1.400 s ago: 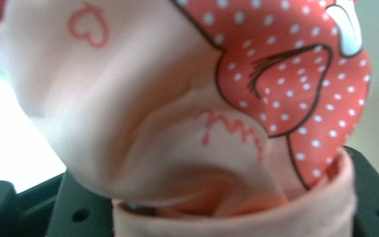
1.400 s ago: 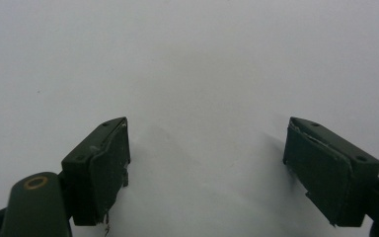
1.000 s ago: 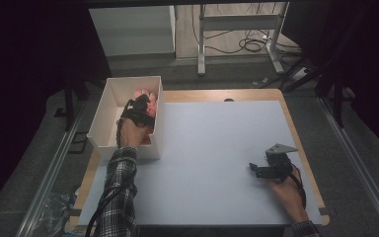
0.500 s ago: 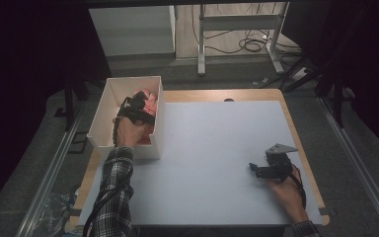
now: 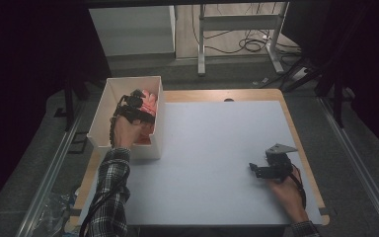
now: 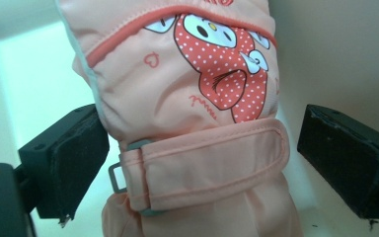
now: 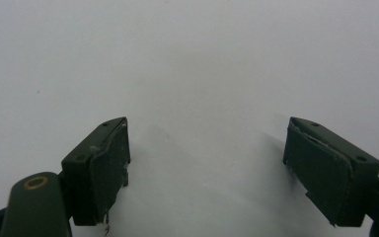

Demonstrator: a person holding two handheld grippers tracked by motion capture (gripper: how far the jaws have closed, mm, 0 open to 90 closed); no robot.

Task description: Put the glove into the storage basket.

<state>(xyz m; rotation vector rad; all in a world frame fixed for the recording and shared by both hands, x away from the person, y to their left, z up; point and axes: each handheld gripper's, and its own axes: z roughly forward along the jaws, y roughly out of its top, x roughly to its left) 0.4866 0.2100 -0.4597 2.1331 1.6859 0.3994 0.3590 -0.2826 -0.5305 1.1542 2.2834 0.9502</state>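
Left gripper (image 5: pixel 137 101) sits inside the white box (image 5: pixel 109 101) at the desk's (image 5: pixel 212 148) left edge. Its jaws have just been opening and now stand wide on either side of the pink mitten (image 6: pixel 187 118). The left pad looks to brush the fabric, the right pad stands clear, so I read no grip. The mitten lies in the box, cuff strap toward the camera, cartoon print showing. Right gripper (image 5: pixel 262 170) rests on the bare desk, jaws spread, nothing between them. My judgement: the mitten is delivered and released. What remains is lifting the left gripper out of the box. I see no other item waiting on the desk.
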